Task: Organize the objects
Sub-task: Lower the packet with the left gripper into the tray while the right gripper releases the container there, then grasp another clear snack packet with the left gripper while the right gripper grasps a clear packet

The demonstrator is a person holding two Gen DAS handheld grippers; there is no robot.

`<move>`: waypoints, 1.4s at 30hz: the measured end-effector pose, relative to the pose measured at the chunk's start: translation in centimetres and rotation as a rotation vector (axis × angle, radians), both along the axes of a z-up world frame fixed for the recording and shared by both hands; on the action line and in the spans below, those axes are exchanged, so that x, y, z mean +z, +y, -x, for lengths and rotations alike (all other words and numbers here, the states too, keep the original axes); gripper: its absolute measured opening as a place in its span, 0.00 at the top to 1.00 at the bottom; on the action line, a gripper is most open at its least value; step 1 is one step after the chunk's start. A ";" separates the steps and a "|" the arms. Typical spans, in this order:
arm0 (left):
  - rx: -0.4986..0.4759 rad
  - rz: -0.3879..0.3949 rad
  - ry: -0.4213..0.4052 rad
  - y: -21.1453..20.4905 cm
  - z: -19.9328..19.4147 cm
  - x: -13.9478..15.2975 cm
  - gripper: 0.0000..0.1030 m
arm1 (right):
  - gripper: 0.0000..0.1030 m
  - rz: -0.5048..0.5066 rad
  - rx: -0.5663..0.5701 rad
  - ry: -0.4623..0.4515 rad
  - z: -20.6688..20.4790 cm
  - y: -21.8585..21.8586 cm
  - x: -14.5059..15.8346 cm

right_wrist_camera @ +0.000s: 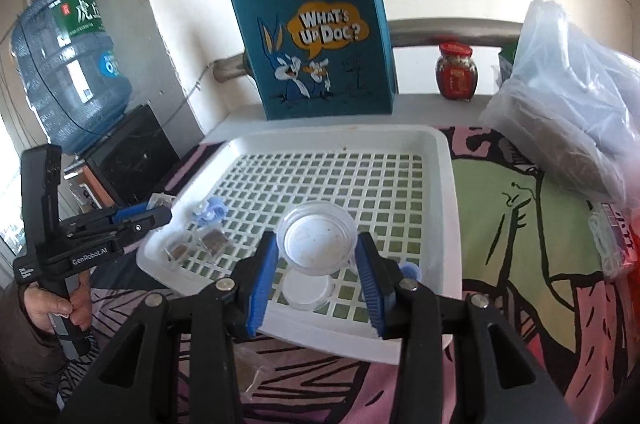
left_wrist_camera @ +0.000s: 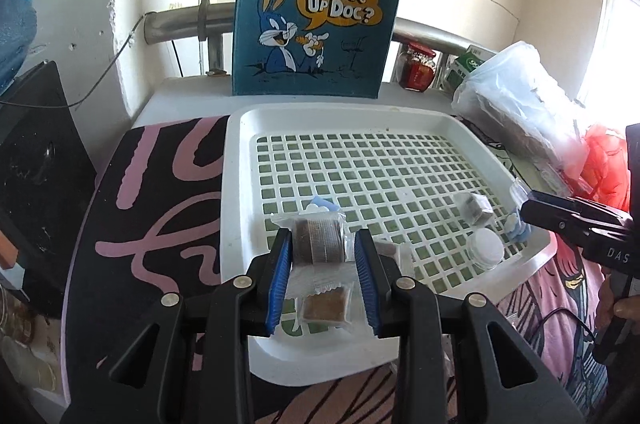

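Two tools are each carrying something above the white slotted tray (left_wrist_camera: 240, 184), so the step in hand looks like the lift-and-carry part of sorting. The left tool (left_wrist_camera: 320, 256) has its blue pads pinched narrowly on a clear-wrapped snack packet (left_wrist_camera: 318, 240), round and brown inside, which hangs between the pads over the near part of the tray. The right tool (right_wrist_camera: 318, 256) is clamped on a clear round lid or dish (right_wrist_camera: 318, 238), held at its edges above the tray's near right area.

Left lying on the tray are a small wrapped brown square (left_wrist_camera: 324, 308) directly below the left tool, another wrapped brown piece (left_wrist_camera: 476, 210) nearer the right side, a white round cap (left_wrist_camera: 486, 248) beside it, and a blue-and-white wrapper (left_wrist_camera: 516, 224) by the right rim. From the right wrist view a flat white disc (right_wrist_camera: 306, 288) rests on the grid just under the held lid.

Behind the tray stands a blue tote bag (left_wrist_camera: 320, 24) printed with a cartoon rabbit, upright and open at the top, on the bench. My guess is that the bag is the destination, though nothing here proves it. If so, the next move calls for raising each load above the bag's top edge, going forward past the tray's far rim, and letting go only once over the opening.
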State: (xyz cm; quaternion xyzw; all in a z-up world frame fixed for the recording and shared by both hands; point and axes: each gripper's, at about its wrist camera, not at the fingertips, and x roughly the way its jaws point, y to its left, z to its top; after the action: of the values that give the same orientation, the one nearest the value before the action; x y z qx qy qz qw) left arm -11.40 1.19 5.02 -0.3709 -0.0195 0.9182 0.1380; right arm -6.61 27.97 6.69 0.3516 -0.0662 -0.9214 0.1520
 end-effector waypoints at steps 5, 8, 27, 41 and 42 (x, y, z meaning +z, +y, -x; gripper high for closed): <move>-0.012 0.018 -0.009 0.7 0.3 -1.2 0.66 | 0.62 -0.073 -0.027 -0.063 1.8 -1.0 -3.0; -0.015 0.013 -0.025 0.9 0.4 -1.4 0.43 | 0.60 -0.105 -0.047 -0.079 2.2 -1.1 -3.6; -0.098 -0.022 -0.027 2.2 -8.1 0.4 0.05 | 0.31 -0.009 0.007 0.094 -9.3 -2.0 1.0; -0.035 0.053 -0.132 4.6 -5.0 -3.9 0.29 | 0.38 -0.091 0.096 -0.118 -7.1 -6.5 -4.9; -0.037 0.077 -0.124 4.8 -5.2 -3.9 0.37 | 0.40 -0.090 0.104 -0.122 -6.9 -6.7 -5.0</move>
State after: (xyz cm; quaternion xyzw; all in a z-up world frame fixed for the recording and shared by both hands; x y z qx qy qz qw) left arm -6.20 6.01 1.13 -0.4322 0.0139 0.8909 0.1390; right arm 0.29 21.32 1.70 0.4164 -0.0155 -0.8912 0.1793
